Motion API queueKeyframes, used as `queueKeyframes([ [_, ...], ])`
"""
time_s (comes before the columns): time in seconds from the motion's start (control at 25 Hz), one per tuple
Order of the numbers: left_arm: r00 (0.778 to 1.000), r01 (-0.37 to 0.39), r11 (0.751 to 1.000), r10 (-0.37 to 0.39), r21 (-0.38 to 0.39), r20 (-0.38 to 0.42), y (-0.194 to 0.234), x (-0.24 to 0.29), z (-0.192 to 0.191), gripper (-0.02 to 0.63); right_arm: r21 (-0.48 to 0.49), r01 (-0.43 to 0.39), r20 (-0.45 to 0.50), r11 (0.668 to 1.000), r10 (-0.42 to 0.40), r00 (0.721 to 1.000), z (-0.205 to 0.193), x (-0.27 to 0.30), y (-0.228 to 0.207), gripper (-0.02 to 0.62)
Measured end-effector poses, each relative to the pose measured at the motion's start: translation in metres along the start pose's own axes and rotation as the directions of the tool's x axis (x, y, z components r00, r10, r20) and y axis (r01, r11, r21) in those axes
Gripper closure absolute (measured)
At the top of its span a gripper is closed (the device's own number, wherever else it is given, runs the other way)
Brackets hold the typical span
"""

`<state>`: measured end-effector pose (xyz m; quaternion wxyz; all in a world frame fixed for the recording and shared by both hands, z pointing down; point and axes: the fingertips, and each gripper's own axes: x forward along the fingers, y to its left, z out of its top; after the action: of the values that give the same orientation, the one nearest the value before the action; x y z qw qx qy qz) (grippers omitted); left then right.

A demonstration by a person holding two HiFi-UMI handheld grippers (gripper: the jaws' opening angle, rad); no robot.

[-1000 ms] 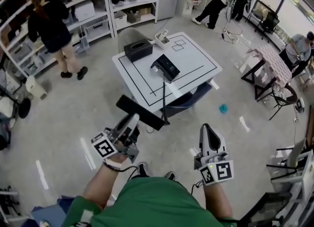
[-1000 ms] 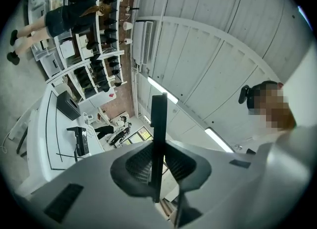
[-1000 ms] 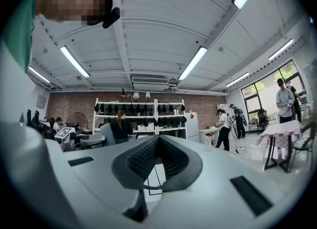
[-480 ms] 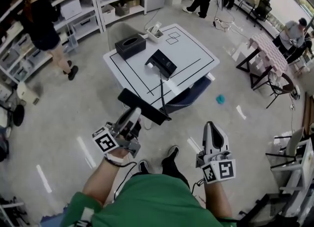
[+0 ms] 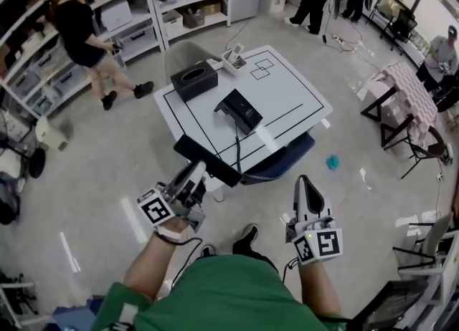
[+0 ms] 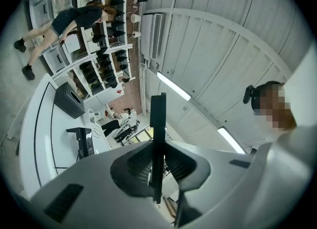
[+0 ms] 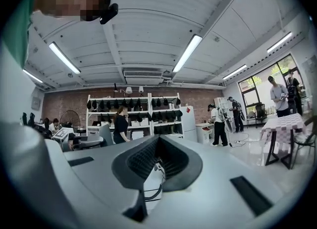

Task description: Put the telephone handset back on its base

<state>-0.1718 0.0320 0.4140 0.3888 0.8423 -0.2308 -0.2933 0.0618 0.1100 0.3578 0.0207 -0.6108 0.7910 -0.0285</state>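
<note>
The black telephone handset (image 5: pixel 208 161) is a long flat bar held crosswise in my left gripper (image 5: pixel 190 179), which is shut on it below the near edge of the white table (image 5: pixel 287 86). In the left gripper view the handset (image 6: pixel 158 124) stands edge-on between the jaws of that gripper (image 6: pixel 157 173). The black telephone base (image 5: pixel 240 109) sits mid-table, and a dark cord (image 5: pixel 237 143) runs from it down toward the handset. My right gripper (image 5: pixel 306 190) is shut on nothing, to the right over the floor; the right gripper view shows its pads (image 7: pixel 143 161) together.
A black tissue box (image 5: pixel 194 79) and a small white holder (image 5: pixel 234 57) stand at the table's far side. A blue chair (image 5: pixel 283 157) is tucked under the near edge. Shelving (image 5: pixel 107 14) with a person (image 5: pixel 90 36) stands far left; a teal object (image 5: pixel 332 161) lies on the floor.
My left gripper keeps the handset in about the same place. The table has slid slightly in view as I step. The person by the shelves has walked to the right.
</note>
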Motion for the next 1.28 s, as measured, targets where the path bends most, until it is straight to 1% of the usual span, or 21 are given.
queueKeyframes([
  [0.16, 0.999, -0.047, 0.999, 0.048, -0.024, 0.022, 0.024, 0.031, -0.013, 0.526, 0.026, -0.028, -0.016, 0.999, 0.028, 0.999, -0.009, 0.021, -0.042, 0.575],
  [0.28, 0.997, -0.068, 0.997, 0.069, -0.033, 0.04, 0.031, 0.053, -0.019, 0.526, 0.045, -0.043, -0.023, 0.998, 0.044, 0.999, -0.012, 0.032, -0.071, 0.575],
  [0.56, 0.991, -0.108, 0.994, 0.108, -0.011, 0.075, 0.034, 0.09, -0.029, 0.526, 0.072, -0.096, -0.01, 0.993, 0.097, 0.995, -0.006, 0.052, -0.117, 0.575],
  [0.72, 0.99, -0.126, 0.992, 0.125, 0.009, 0.067, 0.036, 0.106, -0.034, 0.526, 0.091, -0.118, -0.016, 0.989, 0.12, 0.993, -0.009, 0.062, -0.132, 0.575],
  [0.92, 0.987, -0.151, 0.988, 0.15, 0.017, 0.06, 0.052, 0.119, -0.033, 0.526, 0.108, -0.142, -0.033, 0.984, 0.146, 0.989, -0.018, 0.08, -0.141, 0.575],
  [1.12, 0.983, -0.173, 0.985, 0.173, -0.011, 0.056, 0.08, 0.135, -0.031, 0.526, 0.104, -0.144, -0.049, 0.984, 0.149, 0.988, -0.021, 0.104, -0.152, 0.575],
  [1.28, 0.985, -0.165, 0.986, 0.166, -0.036, 0.055, 0.107, 0.151, -0.025, 0.526, 0.081, -0.146, -0.064, 0.986, 0.152, 0.986, -0.023, 0.129, -0.156, 0.575],
])
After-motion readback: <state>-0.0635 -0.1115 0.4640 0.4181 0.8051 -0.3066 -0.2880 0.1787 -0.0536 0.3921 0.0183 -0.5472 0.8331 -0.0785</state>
